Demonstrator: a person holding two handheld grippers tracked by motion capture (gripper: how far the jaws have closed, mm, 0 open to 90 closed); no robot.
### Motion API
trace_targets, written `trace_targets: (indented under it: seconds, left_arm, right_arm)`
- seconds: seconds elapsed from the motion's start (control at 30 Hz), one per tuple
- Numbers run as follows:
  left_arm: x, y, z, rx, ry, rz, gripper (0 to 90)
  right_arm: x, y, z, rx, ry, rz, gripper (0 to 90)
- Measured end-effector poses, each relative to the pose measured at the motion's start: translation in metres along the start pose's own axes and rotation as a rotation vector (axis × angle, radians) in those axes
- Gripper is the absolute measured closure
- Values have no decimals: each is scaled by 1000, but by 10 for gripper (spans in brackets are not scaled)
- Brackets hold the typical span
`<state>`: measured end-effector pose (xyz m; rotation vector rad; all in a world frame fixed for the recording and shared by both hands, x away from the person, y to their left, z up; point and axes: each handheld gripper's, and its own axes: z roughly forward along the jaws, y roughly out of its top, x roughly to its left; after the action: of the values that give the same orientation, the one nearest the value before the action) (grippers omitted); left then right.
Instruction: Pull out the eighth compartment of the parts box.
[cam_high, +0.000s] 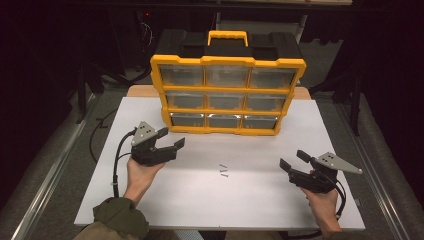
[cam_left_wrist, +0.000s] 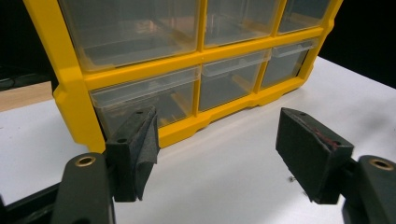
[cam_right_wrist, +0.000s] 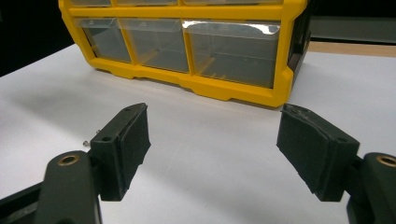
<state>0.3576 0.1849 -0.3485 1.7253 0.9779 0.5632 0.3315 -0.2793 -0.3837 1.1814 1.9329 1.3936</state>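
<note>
Dark room all round, with a white desk (cam_high: 200, 200) lit in the middle and a wooden strip showing behind it. At the far edge stands a yellow drawer box (cam_high: 227, 95) with a handle on top, upright and facing the person, three rows of three clear drawers, all pushed in (they look empty as far as I can tell).

Left claw (cam_high: 170, 140) hovers just off the box's lower left corner, jaws spread wide and holding nothing. In the left gripper view it looks straight at the bottom-left drawer (cam_left_wrist: 144, 100), which fits a judgement that this hand is lined up to pull that drawer or steady the box.

Right claw (cam_high: 292, 160) sits lower on the right, well apart from the box, jaws also wide apart and empty. It angles inward toward the desk centre.

Between the two hands lie a few small screws (cam_high: 223, 171) loose on the bare desk, in front of the box and apart from it. They sit within easy reach of the right claw (its own view catches one by the jaw (cam_right_wrist: 86, 142)), so picking them up for a drawer seems the likely job.
</note>
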Motion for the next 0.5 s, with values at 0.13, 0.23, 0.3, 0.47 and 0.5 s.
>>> trace_targets:
  seconds: [0.13,0.23,0.3,0.47,0.5]
  left_arm:
    - [-2,2,5,3,-5,14,310]
    - [-3,3,7,6,-7,17,310]
    - [-4,5,10,9,-7,23,310]
    - [-7,10,15,6,-11,36,311]
    - [-7,10,15,6,-11,36,311]
  right_arm:
    - [1,0,-1,4,3,1,269]
    - [1,0,0,6,6,-6,269]
    - [1,0,0,7,8,-11,269]
    - [1,0,-1,7,15,-17,269]
    - [1,0,-1,7,15,-17,269]
